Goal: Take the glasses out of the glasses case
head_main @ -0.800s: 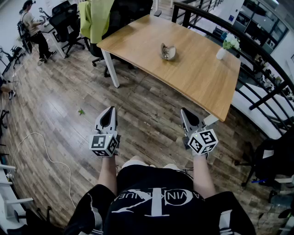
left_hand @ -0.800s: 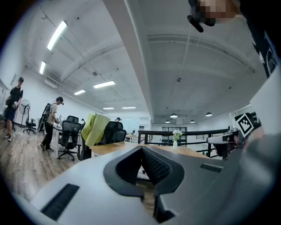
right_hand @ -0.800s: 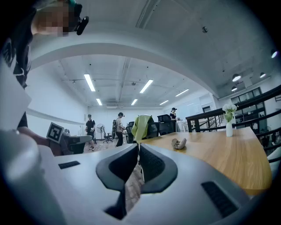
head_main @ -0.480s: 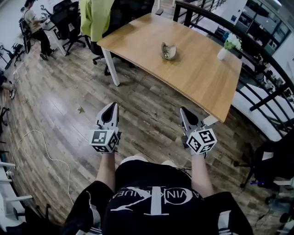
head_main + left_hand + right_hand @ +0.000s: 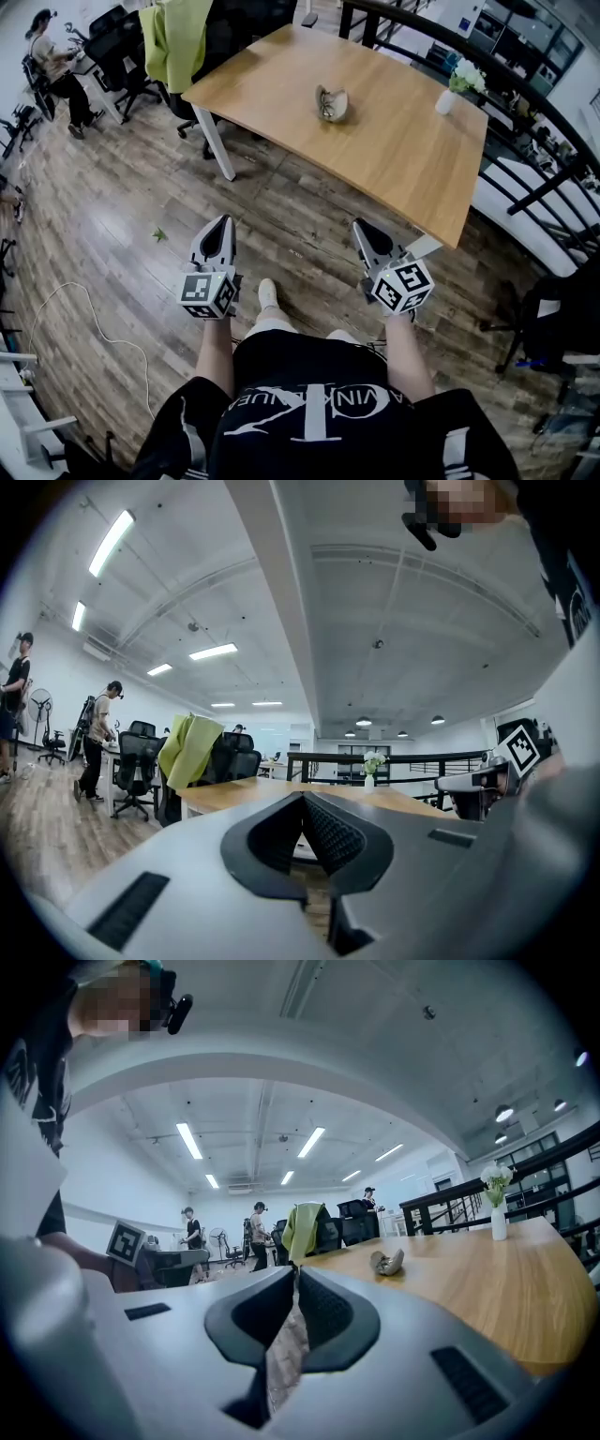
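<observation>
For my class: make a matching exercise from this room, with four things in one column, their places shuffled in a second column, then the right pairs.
Things:
1 glasses case
2 white vase
3 green cloth
4 white cable

Places:
A draped over a chair
B lying on the floor
C middle of the table
D near the table's far right corner

Pairs: 1-C, 2-D, 3-A, 4-B

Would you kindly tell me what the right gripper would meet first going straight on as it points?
Probably the right gripper meets the near edge of the wooden table, only floor lying between. The glasses case lies farther on, right of that line; height is unclear.
</observation>
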Available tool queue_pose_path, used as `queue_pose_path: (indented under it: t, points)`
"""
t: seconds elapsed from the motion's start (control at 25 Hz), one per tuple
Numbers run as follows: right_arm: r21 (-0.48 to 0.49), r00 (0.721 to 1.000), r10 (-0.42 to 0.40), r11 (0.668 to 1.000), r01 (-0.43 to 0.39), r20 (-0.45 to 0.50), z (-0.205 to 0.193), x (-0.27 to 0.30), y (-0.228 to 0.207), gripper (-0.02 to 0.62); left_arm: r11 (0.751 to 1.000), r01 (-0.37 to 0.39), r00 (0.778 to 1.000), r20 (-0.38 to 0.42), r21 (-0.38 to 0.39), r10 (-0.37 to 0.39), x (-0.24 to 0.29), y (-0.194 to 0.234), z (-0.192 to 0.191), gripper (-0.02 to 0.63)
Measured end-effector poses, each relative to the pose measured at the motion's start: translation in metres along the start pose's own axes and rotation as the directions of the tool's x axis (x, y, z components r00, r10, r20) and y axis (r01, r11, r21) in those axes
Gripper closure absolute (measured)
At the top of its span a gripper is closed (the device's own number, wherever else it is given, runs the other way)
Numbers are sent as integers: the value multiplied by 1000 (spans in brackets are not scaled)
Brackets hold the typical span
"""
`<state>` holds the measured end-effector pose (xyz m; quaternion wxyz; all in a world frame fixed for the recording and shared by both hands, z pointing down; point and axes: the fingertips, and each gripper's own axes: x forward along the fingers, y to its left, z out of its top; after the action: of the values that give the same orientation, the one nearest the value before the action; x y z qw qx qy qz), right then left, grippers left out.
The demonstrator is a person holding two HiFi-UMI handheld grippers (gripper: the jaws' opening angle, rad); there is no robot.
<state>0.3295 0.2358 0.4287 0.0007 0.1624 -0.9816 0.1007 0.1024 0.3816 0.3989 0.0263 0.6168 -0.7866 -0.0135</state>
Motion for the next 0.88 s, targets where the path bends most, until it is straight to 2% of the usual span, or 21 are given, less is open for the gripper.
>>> queue_pose_path:
  t: [0.36, 0.88]
  points:
    - [26, 997, -78, 997, 79, -4, 2, 60, -40, 560, 997, 82, 996, -23, 4, -82, 87, 34, -6, 591]
    - [55, 979, -202, 978, 203, -27, 21, 134, -81, 560, 982, 188, 980, -63, -24, -189, 197, 73, 15, 591]
